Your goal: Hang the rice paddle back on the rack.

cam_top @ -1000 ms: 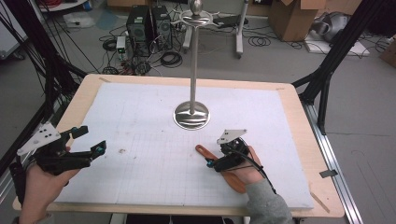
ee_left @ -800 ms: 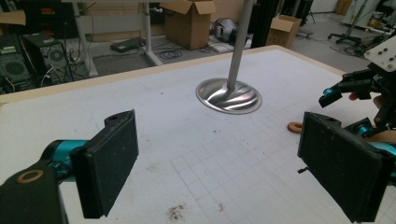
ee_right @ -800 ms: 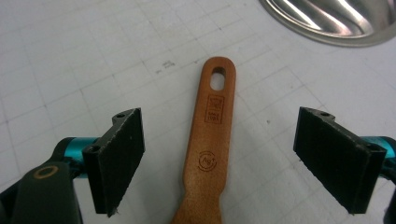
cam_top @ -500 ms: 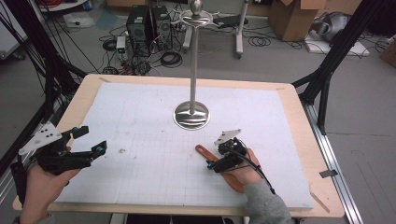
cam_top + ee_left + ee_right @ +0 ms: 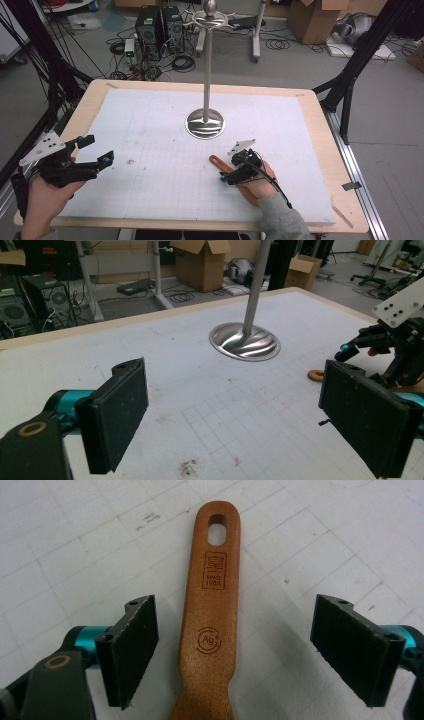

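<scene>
Your right gripper point(image 5: 232, 650) hangs low over the mat with its jaws spread wide, and the wooden handle point(image 5: 212, 610) lies flat between them, touching neither pad. In the right gripper view its long axis runs straight away from you along the line of the jaws, and the end with the oval hanging hole points away from the gripper. Bare mat shows on both sides of the wood, a little more on the right pad's side than on the left.

From the high view, that right gripper point(image 5: 239, 169) sits in the near right part of the white gridded mat point(image 5: 150, 150), and the wooden handle point(image 5: 217, 161) sticks out from it toward the far left, its hole end aimed at the middle of the table.

Your left gripper point(image 5: 92, 152) is well apart at the near left edge of the mat, also wide open and holding nothing; its own view shows only mat between the pads point(image 5: 120, 420).

Farther on, the metal stand point(image 5: 205, 122) rises from its round base past the handle's tip, not touching it. The mat between the two grippers is open, and the wooden table rim point(image 5: 320, 130) borders the mat on the right.
</scene>
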{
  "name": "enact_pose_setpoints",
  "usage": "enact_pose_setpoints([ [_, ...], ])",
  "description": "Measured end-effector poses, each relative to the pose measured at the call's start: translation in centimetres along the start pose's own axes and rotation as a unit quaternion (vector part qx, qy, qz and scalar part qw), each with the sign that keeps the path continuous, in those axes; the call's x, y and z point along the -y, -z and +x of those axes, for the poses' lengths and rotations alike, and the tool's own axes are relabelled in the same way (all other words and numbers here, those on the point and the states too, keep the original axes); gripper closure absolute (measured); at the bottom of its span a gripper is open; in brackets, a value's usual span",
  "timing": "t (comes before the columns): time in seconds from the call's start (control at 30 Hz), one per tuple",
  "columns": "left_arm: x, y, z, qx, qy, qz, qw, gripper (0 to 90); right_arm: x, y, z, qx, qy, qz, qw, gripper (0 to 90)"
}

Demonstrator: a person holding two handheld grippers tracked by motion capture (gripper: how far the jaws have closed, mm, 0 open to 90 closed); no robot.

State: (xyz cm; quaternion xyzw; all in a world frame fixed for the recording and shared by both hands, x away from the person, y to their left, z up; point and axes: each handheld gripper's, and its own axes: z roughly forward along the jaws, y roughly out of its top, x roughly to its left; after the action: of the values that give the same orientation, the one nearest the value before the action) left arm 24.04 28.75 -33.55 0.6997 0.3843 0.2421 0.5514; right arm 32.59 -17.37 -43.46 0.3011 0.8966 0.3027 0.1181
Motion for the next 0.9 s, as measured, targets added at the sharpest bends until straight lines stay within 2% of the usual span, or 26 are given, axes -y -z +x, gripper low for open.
enact_pose_setpoints([
  [0.17,0.0,-0.1,0.0,0.0,0.0,0.002,1.0,12.8,0.0,0.1,0.0,-0.003,-0.007,0.0,1.0,23.7],
  [0.27,0.1,-0.1,0.0,-0.001,0.001,0.002,1.0,12.8,0.1,0.2,0.0,-0.012,-0.014,0.001,0.9998,30.8],
  [0.47,0.1,-0.1,0.0,0.0,0.001,0.004,1.0,12.8,0.2,0.6,0.0,-0.014,-0.02,0.006,0.9997,39.2],
  [0.9,0.2,-0.3,0.1,0.0,0.002,0.006,1.0,12.8,0.4,1.0,0.2,-0.011,-0.02,0.016,0.9996,48.4],
])
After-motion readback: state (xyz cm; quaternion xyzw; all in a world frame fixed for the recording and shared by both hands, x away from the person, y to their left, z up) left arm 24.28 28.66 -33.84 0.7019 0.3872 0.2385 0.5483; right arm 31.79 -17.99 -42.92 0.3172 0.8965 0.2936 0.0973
